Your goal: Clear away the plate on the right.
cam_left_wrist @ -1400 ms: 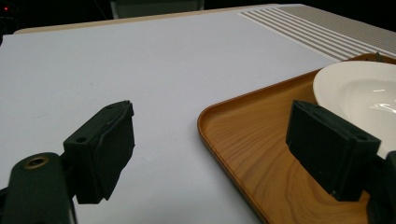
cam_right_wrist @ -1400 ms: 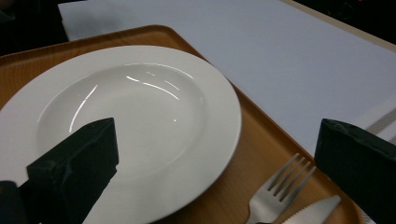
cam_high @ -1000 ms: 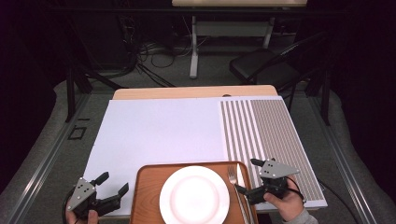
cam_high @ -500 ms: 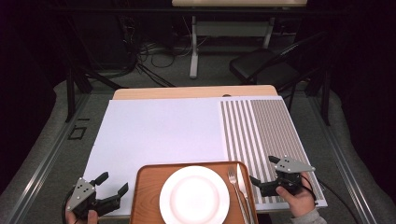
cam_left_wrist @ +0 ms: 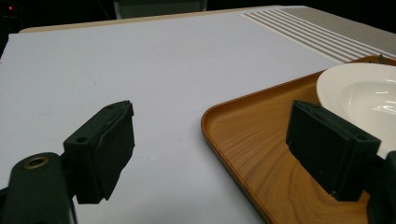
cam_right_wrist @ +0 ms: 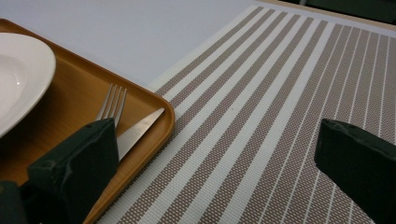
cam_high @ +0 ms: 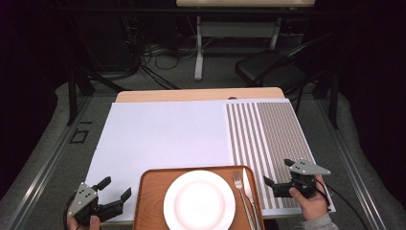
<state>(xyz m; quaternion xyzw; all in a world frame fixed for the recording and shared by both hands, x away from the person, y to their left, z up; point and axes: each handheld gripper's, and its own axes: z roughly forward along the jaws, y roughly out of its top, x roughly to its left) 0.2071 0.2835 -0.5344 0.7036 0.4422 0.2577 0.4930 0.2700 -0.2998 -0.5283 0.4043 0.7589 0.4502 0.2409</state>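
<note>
Two grippers released | left gripper (cam_high: 117, 194) beside tray (cam_high: 148, 201) | right gripper (cam_high: 269, 184) near knife (cam_high: 248, 191)

Table's lit fine from overhead for me, room behind is basically black. Plate (cam_left_wrist: 359, 91) has some glare, and my close-up jaws look soft and blurry.

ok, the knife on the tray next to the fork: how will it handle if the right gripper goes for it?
The knife looks like thin, polished metal, so probably stiff but slippery between the jaws. It lies flat on the wooden tray, close beside the fork, so getting a jaw under it may be awkward and could nudge the fork. The right gripper is open.
</note>
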